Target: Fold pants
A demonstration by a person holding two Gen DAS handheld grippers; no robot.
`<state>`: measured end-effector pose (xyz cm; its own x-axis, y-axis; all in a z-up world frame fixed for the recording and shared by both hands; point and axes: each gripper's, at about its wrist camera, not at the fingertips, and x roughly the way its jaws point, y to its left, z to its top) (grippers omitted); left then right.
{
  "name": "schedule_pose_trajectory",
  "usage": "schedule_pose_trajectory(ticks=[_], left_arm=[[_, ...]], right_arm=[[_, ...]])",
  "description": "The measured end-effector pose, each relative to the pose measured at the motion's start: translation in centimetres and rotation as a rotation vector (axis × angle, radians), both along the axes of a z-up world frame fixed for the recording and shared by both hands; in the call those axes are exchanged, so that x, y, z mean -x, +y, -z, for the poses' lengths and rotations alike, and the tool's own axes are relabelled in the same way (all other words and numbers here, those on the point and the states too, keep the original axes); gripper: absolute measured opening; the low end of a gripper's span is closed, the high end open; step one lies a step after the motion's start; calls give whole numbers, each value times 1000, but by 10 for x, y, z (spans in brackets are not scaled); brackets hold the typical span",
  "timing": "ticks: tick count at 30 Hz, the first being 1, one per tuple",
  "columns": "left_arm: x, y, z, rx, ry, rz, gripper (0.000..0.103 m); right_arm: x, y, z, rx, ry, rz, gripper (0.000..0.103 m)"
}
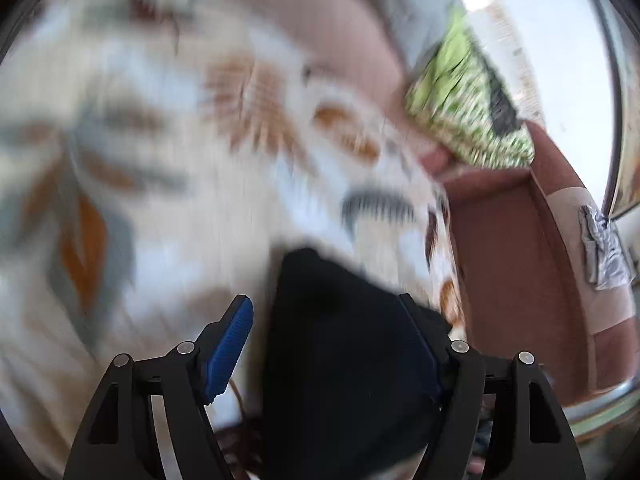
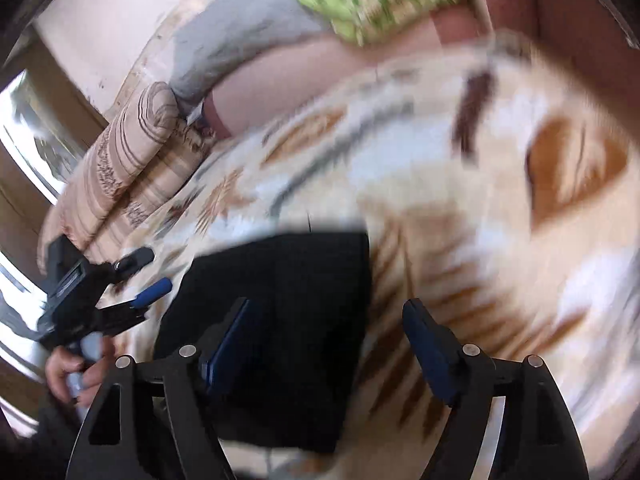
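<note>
Left wrist view: the left tongs stand wide, blue pads apart, pointing down over the dark folded pants, which lie between the fingers on a patterned bedspread — all heavily blurred.

Right wrist view: the right tongs gape wide above the pants, gripping nothing. The left tongs sit at the pants' left edge, held by a hand — fingers curled round the handle.

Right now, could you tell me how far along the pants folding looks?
The black fabric pants already lie as a compact rectangle on the leaf-patterned bedspread. The left gripper and right gripper are both open, gripping nothing. Blur hides whether another fold remains.
</note>
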<state>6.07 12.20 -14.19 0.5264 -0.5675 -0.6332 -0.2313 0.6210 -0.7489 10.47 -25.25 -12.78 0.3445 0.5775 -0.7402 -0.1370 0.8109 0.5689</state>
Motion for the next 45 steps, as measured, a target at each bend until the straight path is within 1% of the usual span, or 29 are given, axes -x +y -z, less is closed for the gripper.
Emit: schedule_pose_trajectory(ticks=[1,2,5,7,9,10,12,13,14,15,17,19,23,24,25,27,28,29,30,32,34,36,38,39,40,41,43,44,45], left_arm=[[-4,-5,10,44,46,38,71],[-8,-11,16,53,76,71,72],[-10,-18,12,11,53,97,79],[-11,-18,12,8,53,96,79],[-13,-18,12,10,49,90,79],[-14,-19,12,2,46,89,76],[-22,-26,9,-56,42,86,62],[-21,-26,5,-81,37,89,50],[-20,-26,2,-96,27,87,42],[-16,-25,-4,-110,13,93,39],[-13,-26,-13,-150,-15,98,26],[-13,-26,-25,-185,-71,95,24],[-30,-35,-58,-358,-249,69,24],[-32,-36,-62,-387,-278,61,24],[-36,-36,-64,-412,-301,48,26],[-44,-35,-55,-453,-260,31,36],[-47,-34,-48,-489,-212,18,44],[-50,-33,-39,-548,-142,0,46],[-50,-31,-36,-546,-121,2,47],[-45,-28,-40,-517,-134,-9,49],[-34,-32,-51,-550,-190,-32,48],[-17,-38,-68,-565,-296,-48,48],[3,-50,-86,-576,-435,-23,48],[9,-58,-89,-575,-477,4,49],[10,-65,-87,-558,-485,47,50],[7,-69,-80,-546,-450,79,50],[-13,-76,-46,-534,-260,171,48],[-19,-76,-31,-535,-181,199,46],[-21,-77,-23,-566,-148,200,46]], right_arm=[[6,0,7,-15,3,-12,79],[6,0,7,-15,3,-12,79],[17,-2,5,-51,-66,-15,79],[24,2,-1,-178,-89,-71,78],[27,3,-3,-174,-109,-78,79],[30,6,-4,-152,-130,-92,79],[30,10,6,-124,-112,-104,77],[29,10,5,-135,-109,-94,77],[27,8,4,-141,-94,-79,70],[25,7,4,-147,-77,-68,56],[23,6,3,-159,-76,-81,47],[21,8,-4,-156,-99,-99,40],[5,15,-16,-139,-143,-111,38],[-14,20,-21,-141,-159,-100,38],[-14,20,-21,-141,-159,-100,38],[-41,27,-13,-132,-170,-72,39],[-49,30,-2,-120,-131,-65,42],[-54,34,7,-95,-89,-59,49],[-56,35,18,-68,-40,-51,53],[-50,29,18,-117,-55,-12,56],[-44,25,12,-102,-48,5,58],[-36,20,-6,-45,-92,34,60],[-24,20,-41,61,-217,49,60],[-24,20,-41,61,-217,49,60],[-13,29,-72,143,-347,19,60],[-10,35,-80,162,-382,-2,60],[-14,62,-85,204,-393,-115,60],[-14,62,-85,204,-393,-115,58],[-25,92,-52,290,-241,-235,58]])
